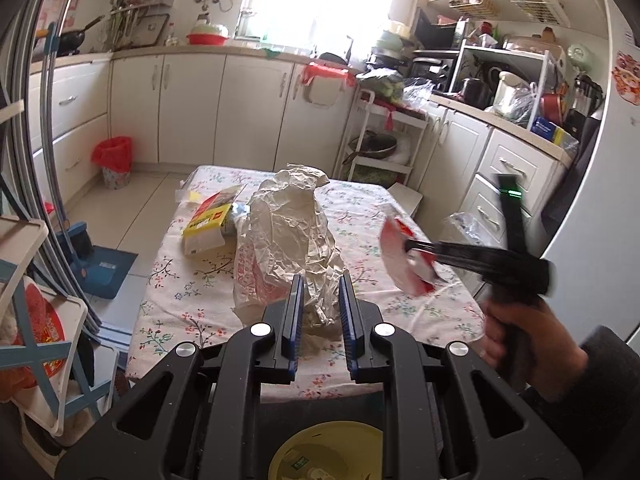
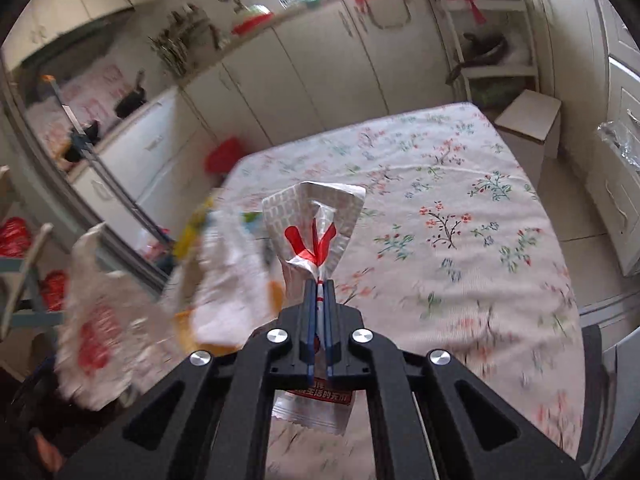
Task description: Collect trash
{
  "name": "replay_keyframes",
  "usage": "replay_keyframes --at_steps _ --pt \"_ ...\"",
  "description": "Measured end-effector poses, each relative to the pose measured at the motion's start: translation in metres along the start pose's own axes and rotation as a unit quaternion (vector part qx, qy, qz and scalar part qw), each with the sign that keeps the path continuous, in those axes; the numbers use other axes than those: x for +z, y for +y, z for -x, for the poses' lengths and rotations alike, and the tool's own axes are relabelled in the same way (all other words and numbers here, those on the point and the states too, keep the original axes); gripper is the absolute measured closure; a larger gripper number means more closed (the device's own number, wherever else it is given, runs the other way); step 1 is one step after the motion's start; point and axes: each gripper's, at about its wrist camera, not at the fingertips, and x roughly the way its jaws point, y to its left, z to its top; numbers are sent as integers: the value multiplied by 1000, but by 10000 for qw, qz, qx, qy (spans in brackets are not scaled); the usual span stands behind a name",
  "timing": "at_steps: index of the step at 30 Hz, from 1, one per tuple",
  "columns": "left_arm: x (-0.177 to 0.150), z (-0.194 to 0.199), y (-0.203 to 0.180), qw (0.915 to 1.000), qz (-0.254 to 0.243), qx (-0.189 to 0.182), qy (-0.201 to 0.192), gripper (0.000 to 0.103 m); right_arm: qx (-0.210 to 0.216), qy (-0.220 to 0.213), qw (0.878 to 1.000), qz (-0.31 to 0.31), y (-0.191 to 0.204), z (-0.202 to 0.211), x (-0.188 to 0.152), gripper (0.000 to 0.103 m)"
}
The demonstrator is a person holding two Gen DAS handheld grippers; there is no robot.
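A crumpled white paper bag (image 1: 280, 240) with red print stands on the floral table (image 1: 360, 208). Its lower folds sit between the blue pads of my left gripper (image 1: 321, 282), which is shut on them. In the right wrist view the same bag (image 2: 100, 320) shows blurred at the left. My right gripper (image 2: 319, 283) is shut on a red and white foil wrapper (image 2: 316, 220), lifted above the tablecloth (image 2: 440, 200). From the left wrist view, that right gripper (image 1: 410, 246) hangs over the table's right side with the wrapper (image 1: 400, 268) in it.
A yellow packet (image 1: 208, 224) lies on the table's left part. A red-lined bin (image 1: 114, 160) stands on the floor by the far cabinets. A cardboard box (image 2: 528, 120) sits beyond the table's far right corner. A person's hand (image 1: 520, 336) grips the right tool.
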Motion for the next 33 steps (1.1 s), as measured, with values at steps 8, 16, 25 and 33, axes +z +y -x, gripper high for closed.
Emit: replay_keyframes --at_steps 8,16,25,33 --pt "-26 24 -29 9994 -326 58 45 87 415 -219 9989 4 19 65 -76 99" --pt "-59 47 -48 9981 -581 70 169 87 402 405 9984 3 33 60 -124 99" --pt "-80 64 -56 9975 -667 76 237 87 172 1259 9917 173 37 41 -164 99" --pt "-90 69 -59 9975 -617 25 349 87 -21 2137 9767 183 36 6 -198 96"
